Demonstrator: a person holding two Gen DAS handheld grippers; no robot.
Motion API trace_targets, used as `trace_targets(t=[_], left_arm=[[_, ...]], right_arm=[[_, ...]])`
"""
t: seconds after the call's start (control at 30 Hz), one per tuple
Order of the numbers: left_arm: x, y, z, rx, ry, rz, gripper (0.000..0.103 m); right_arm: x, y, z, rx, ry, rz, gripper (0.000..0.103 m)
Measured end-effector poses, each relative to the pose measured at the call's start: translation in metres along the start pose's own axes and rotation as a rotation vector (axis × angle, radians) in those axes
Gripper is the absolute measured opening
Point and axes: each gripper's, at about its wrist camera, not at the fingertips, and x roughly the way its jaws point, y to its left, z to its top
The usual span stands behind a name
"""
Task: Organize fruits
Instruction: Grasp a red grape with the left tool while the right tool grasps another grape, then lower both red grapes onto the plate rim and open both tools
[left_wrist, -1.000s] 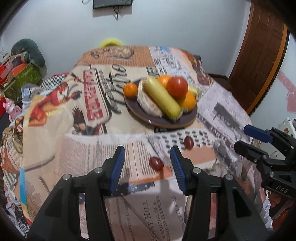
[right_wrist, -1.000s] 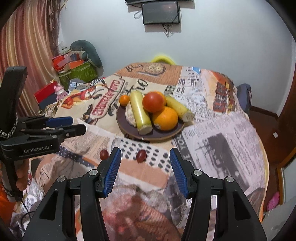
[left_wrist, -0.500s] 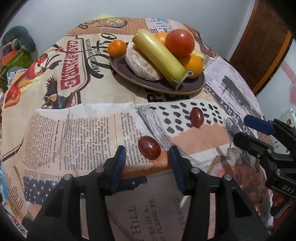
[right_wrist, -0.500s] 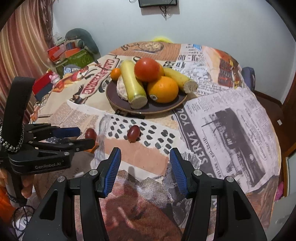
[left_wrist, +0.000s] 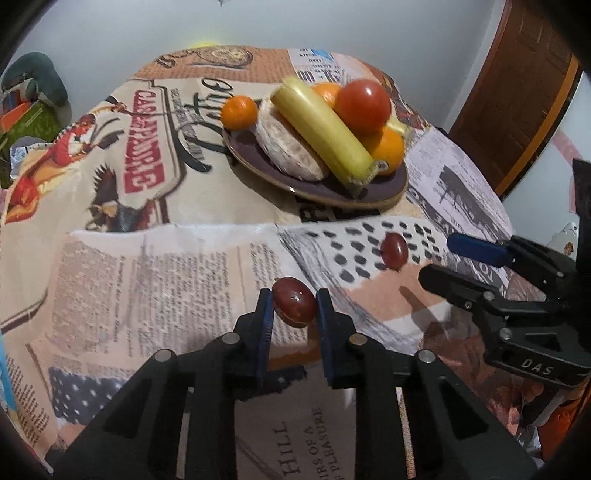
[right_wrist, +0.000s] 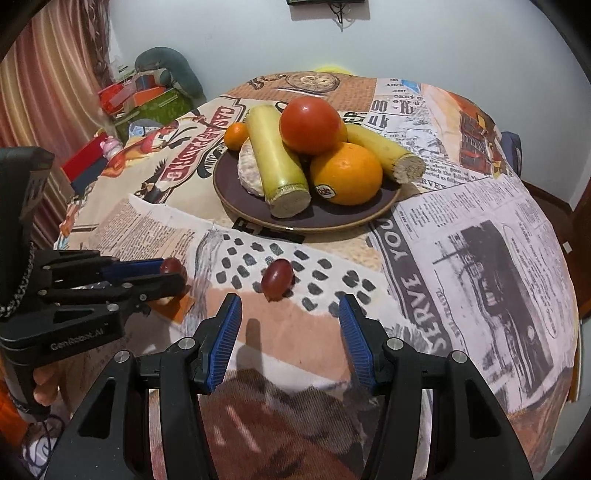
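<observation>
A dark red grape (left_wrist: 294, 307) sits between the blue pads of my left gripper (left_wrist: 293, 295). Its jaws are closing and both pads press on the grape (right_wrist: 171, 265), low over the newspaper-print tablecloth (left_wrist: 147, 277). A second grape (right_wrist: 277, 281) lies loose on the cloth, just ahead of my right gripper (right_wrist: 290, 306), which stands open around nothing. Behind both is a dark plate (right_wrist: 332, 225) piled with a tomato (right_wrist: 309, 125), an orange (right_wrist: 345, 173), bananas (right_wrist: 277, 158), a mandarin (right_wrist: 236, 136) and a pale round fruit (right_wrist: 249, 171).
The round table's edge drops away at the right (right_wrist: 546, 295). Boxes and cushions (right_wrist: 147, 107) are stacked on the floor at the back left, beside a curtain (right_wrist: 44, 92). A wooden door (left_wrist: 517, 92) stands at the right. A person's hand (right_wrist: 44, 387) holds the left gripper.
Both grippers sank toward the table. The left gripper moved up to the near grape and shut on it. The right gripper came closer to the other grape, jaws unchanged.
</observation>
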Motion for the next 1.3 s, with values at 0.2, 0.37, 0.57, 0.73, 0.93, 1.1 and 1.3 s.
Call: trace_targets(t=[0.2, 0.37, 0.57, 0.73, 0.93, 1.1, 1.3], left_arm=[[-0.007, 0.015, 0.012, -0.023, -0.039, 0.019, 0.022], [0.001, 0.02, 0.015, -0.027, -0.033, 0.017, 0.022], [0.006, 0.024, 0.014, -0.038, -0.025, 0.009, 0.022], [-0.001, 0.021, 0.02, -0.031, -0.045, 0.006, 0.022], [-0.01, 0.011, 0.034, -0.012, -0.084, 0.003, 0.022], [-0.01, 0.001, 0.05, 0.008, -0.111, -0.011, 0.022], [0.003, -0.01, 0.065, 0.023, -0.113, -0.03, 0.022]], right_arm=[[0.011, 0.001, 0.006, -0.001, 0.009, 0.004, 0.051], [0.026, 0.0, 0.011, 0.008, 0.039, 0.024, 0.041], [0.032, 0.003, 0.013, -0.004, 0.062, 0.051, 0.02], [0.026, 0.003, 0.013, -0.009, 0.043, 0.043, 0.019], [0.011, 0.0, 0.024, -0.005, -0.007, 0.034, 0.019], [0.002, -0.006, 0.034, 0.004, -0.051, 0.025, 0.019], [0.008, -0.015, 0.044, 0.018, -0.07, 0.013, 0.019]])
